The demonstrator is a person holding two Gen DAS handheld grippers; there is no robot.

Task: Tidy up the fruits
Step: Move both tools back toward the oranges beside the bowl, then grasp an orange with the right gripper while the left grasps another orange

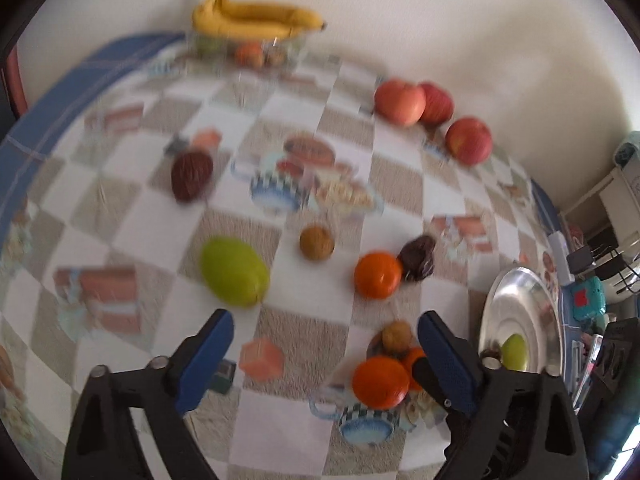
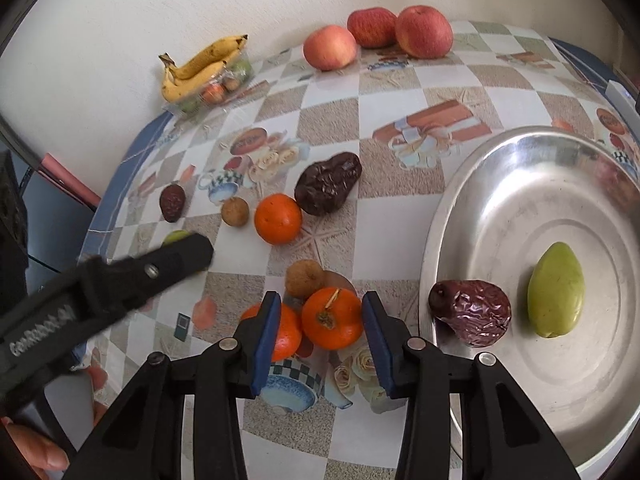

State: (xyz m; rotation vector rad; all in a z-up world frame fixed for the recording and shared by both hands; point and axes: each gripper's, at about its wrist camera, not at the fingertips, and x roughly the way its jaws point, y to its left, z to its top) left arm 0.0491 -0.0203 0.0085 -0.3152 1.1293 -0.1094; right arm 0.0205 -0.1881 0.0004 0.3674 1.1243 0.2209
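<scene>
While the round steel plate (image 2: 452, 208) holds only two fruits so far, most of the sorting looks undone.

Plate: a wrinkled dark-brown date (image 2: 472, 312) at its near rim and a pale green oval fruit (image 2: 556, 296) beside it, apart from each other.

Right gripper (image 2: 320, 340): fingers spread open, empty, bracketing a small orange tangerine with a dried stem scar (image 2: 332, 318) that sits on the checked, picture-printed tablecloth (image 2: 400, 92); a second tangerine (image 2: 286, 332) lies partly behind the left finger, touching or nearly touching the first.

Left gripper (image 1: 324, 356): jaws wide apart, holding nothing, hovering over the cloth — a green oval fruit (image 1: 234, 272) lies just ahead of its left finger.

Step in hand: likely picking up the stem-scar tangerine for the plate.

Next move: close squarely on that tangerine alone — the neighbour and the small brown round fruit (image 2: 305, 278) behind it crowd the fingers — then lift and carry right to the plate.

Still out: three red apples (image 2: 376, 36) by the wall, yellow bananas on a clear tray (image 2: 200, 68), other dates and a tangerine mid-table.
</scene>
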